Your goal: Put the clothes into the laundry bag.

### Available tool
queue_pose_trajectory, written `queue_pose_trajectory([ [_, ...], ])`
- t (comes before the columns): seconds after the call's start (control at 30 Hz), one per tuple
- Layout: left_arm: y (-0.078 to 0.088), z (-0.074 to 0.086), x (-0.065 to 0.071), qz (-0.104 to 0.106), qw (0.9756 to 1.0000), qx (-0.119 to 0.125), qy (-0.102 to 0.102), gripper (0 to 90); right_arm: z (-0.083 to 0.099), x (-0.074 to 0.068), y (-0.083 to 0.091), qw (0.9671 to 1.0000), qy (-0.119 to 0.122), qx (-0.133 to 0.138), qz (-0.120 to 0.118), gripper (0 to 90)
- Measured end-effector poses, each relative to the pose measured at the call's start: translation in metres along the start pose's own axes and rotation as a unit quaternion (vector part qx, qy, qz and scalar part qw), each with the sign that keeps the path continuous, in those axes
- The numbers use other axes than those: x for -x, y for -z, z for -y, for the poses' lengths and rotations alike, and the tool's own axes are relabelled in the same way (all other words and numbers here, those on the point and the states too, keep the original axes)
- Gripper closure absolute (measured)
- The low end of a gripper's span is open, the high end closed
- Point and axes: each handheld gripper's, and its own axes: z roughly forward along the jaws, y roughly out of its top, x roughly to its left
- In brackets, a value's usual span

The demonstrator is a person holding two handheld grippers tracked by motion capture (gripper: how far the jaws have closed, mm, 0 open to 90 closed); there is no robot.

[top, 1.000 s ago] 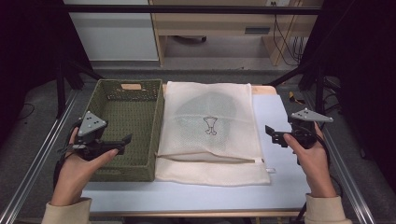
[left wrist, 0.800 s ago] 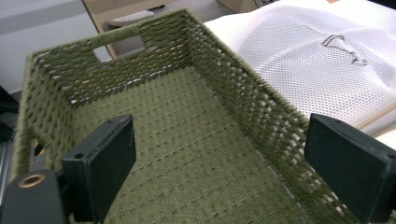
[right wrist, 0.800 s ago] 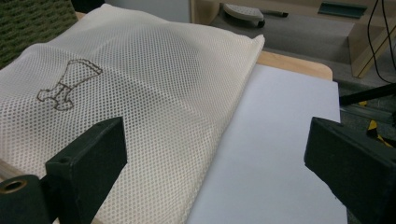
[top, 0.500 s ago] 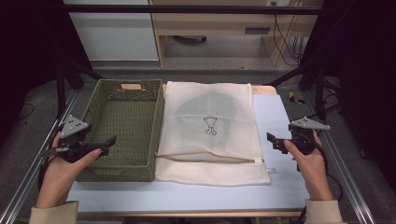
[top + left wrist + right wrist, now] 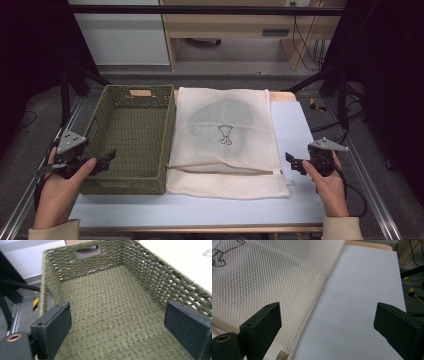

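One green woven basket, one mesh bag holding something grey; both my grippers' fingers spread wide.

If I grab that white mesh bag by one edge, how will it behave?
The mesh bag would probably sag and fold; it lies flat, with a limp flap folded at its near edge. A dark shape showing through suggests something inside that might slide when lifted. The open weave should grip well.
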Motion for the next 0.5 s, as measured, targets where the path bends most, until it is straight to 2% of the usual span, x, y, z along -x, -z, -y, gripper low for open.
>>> queue_pose_trajectory([
  [0.13, 0.007, 0.004, -0.002, -0.002, 0.9999, 0.013, 0.010, 7.4, 0.011, -0.005, -0.003, 0.9999, 0.014, 0.004, 0.004, 8.7],
  [0.23, 0.010, 0.004, -0.001, -0.002, 0.9998, 0.018, 0.006, 7.5, 0.016, -0.009, -0.005, 0.9998, 0.015, 0.008, 0.010, 9.0],
  [0.33, 0.011, 0.003, 0.001, -0.004, 0.9998, 0.019, 0.004, 7.4, 0.019, -0.009, -0.006, 0.9990, 0.032, 0.012, 0.029, 9.0],
  [0.43, 0.009, 0.003, 0.004, -0.004, 0.9999, 0.012, -0.001, 7.5, 0.023, -0.006, -0.009, 0.9990, 0.029, 0.013, 0.031, 9.0],
  [0.5, 0.007, 0.003, 0.007, -0.004, 0.9999, 0.010, -0.004, 7.5, 0.025, -0.006, -0.012, 0.9990, 0.026, 0.003, 0.037, 8.8],
])
